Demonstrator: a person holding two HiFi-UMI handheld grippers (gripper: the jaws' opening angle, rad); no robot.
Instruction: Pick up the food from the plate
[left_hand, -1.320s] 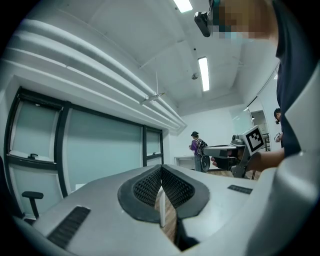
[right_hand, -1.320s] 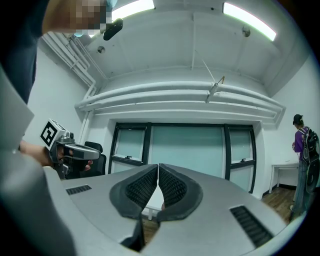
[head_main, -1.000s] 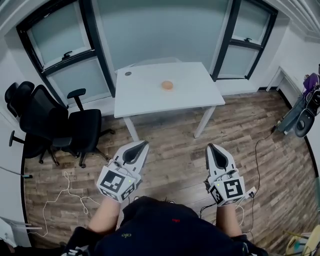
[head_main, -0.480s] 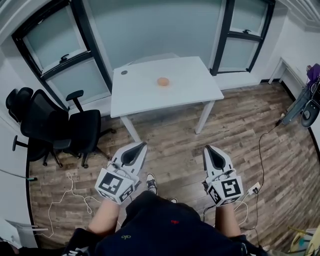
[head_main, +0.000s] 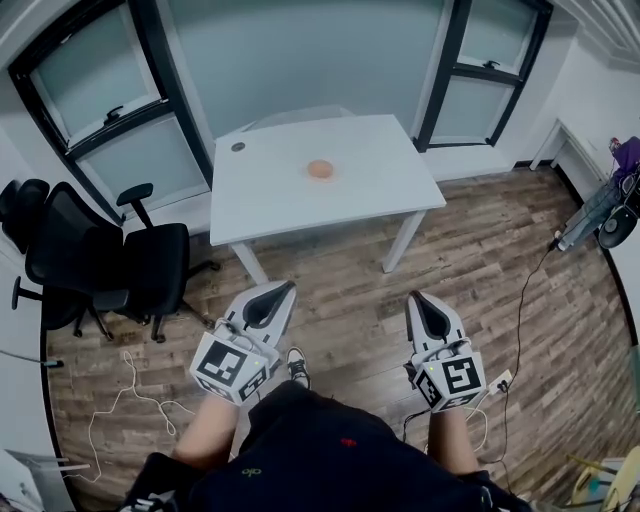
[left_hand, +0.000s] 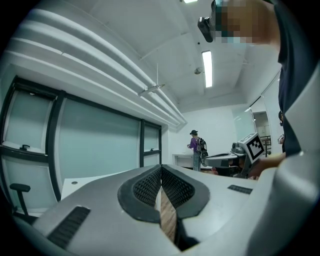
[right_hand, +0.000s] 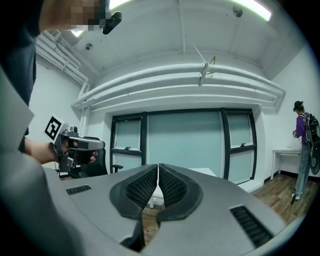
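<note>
As food (head_main: 320, 169) drifts left, shoe (head_main: 297, 366) appears

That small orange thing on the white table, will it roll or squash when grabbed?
The orange thing looks low and flat, so it probably won't roll. It is small beside the table, so likely light. Too far off to judge softness.

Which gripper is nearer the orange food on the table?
Left, slightly. The left gripper is just left of the food; the right gripper is farther to its right. Both are short of the table.
</note>
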